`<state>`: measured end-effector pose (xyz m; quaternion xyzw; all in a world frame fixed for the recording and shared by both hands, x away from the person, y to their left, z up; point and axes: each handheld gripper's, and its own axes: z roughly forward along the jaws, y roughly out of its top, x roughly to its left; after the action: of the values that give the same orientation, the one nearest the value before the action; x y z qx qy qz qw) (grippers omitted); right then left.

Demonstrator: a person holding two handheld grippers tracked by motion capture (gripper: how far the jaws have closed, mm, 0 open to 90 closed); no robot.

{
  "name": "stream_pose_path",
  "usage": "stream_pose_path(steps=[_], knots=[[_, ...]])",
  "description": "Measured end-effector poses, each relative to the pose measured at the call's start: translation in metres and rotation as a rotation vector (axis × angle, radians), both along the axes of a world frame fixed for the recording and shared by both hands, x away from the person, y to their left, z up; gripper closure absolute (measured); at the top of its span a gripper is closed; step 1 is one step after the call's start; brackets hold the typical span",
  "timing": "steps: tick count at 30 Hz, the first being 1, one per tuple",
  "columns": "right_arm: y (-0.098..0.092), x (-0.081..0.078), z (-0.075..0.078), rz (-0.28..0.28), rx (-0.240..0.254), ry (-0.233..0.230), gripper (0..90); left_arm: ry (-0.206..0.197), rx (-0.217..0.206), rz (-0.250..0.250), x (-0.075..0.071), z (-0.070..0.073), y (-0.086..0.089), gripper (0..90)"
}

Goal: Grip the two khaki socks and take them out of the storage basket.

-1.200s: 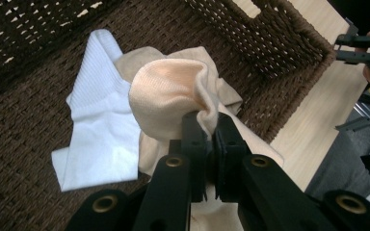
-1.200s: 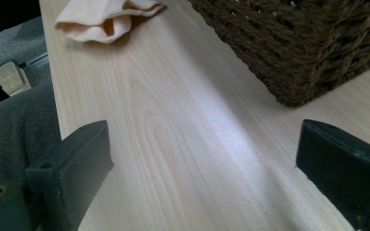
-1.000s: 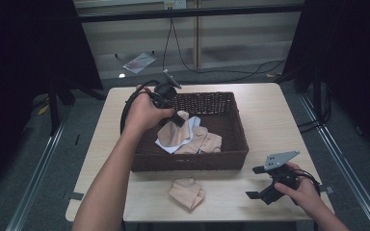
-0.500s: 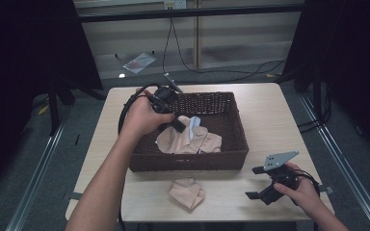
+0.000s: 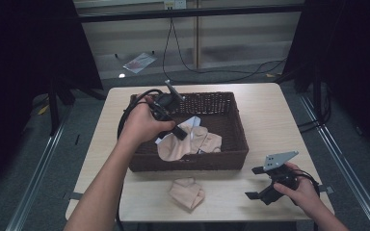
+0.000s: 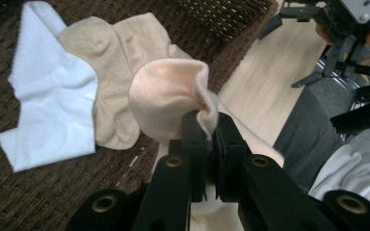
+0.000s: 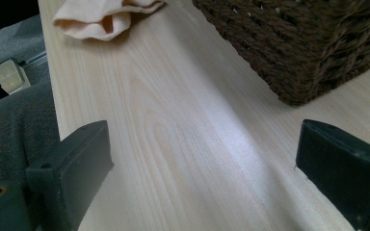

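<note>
Over the dark wicker basket (image 5: pixel 231 159) my left gripper (image 5: pixel 182 135) is shut on a beige sock (image 6: pixel 166 98), which hangs from its jaws above the basket's near wall. Another beige sock (image 6: pixel 108 53) and a white sock (image 6: pixel 48 103) lie on the basket floor below it. Outside the basket, a folded beige sock (image 5: pixel 187 193) rests on the table near the front edge; it appears again at the top left (image 7: pixel 101 17) in the right gripper view. My right gripper (image 5: pixel 255 183) rests low over the table's front right corner, its jaws wide apart with bare wood between them.
The light wooden table (image 5: pixel 270 115) has free surface right of the basket and along the front. A black cable (image 5: pixel 130 108) loops from the left gripper over the basket's left rim. Dark floor and metal rails flank the table.
My left gripper has carried the beige sock up and toward the basket's near side, so it hangs lower over the pile. The right gripper has stayed put.
</note>
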<state>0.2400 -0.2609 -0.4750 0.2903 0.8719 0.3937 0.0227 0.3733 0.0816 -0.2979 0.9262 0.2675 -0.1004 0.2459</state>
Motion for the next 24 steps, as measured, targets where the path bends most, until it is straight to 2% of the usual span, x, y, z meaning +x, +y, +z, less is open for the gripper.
stream_pose_path(steps=[8, 12, 18, 24], knots=[[0.0, 0.0, 0.0, 0.0, 0.0, 0.001, 5.1, 0.003, -0.003, -0.008, -0.007, -0.004, 0.0, 85.2], [0.0, 0.0, 0.0, -0.003, -0.001, -0.001, 5.1, 0.005, 0.01, -0.027, -0.01, -0.008, -0.001, 85.2], [0.0, 0.0, 0.0, -0.003, -0.003, -0.002, 5.1, 0.02, -0.004, -0.032, -0.015, -0.015, -0.002, 85.2], [0.0, 0.0, 0.0, -0.002, 0.002, -0.003, 5.1, 0.011, 0.001, -0.036, -0.018, -0.02, -0.002, 85.1]])
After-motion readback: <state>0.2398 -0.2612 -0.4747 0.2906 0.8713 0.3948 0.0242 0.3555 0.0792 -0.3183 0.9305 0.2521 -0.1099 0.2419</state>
